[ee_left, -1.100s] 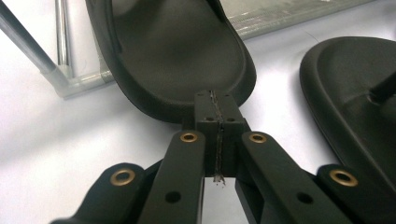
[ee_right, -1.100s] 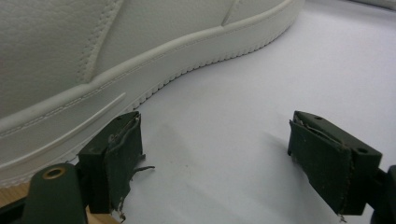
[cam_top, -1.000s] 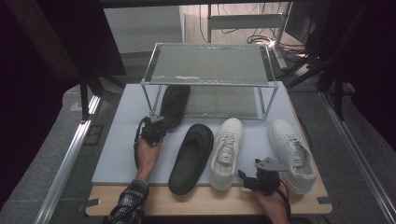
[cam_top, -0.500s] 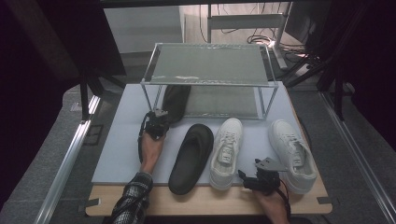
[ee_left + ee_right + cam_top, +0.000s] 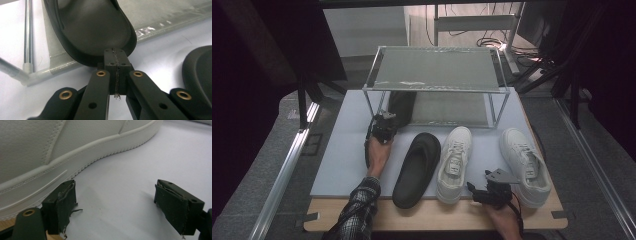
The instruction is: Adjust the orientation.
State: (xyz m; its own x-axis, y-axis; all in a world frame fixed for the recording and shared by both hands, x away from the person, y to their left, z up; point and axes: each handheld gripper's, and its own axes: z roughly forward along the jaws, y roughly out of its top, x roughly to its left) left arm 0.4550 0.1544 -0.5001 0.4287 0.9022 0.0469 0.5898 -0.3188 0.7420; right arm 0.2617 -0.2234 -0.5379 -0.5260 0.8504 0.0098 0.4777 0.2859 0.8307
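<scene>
One black slipper lies lengthwise under the rack, heel toward me, pinched in my closed left gripper; my right gripper gapes empty beside a sneaker.

left gripper: black, brass rivets, worn pads; plaid sleeve; right gripper: grey triangular plate.

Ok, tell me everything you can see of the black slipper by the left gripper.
The black slipper is matte, rubbery-looking, with a smooth footbed and a raised rim. It lies flat on the rack's lower shelf, heel end poking out toward the person. The left gripper, jaws shut, presses its tips against the heel rim.
</scene>
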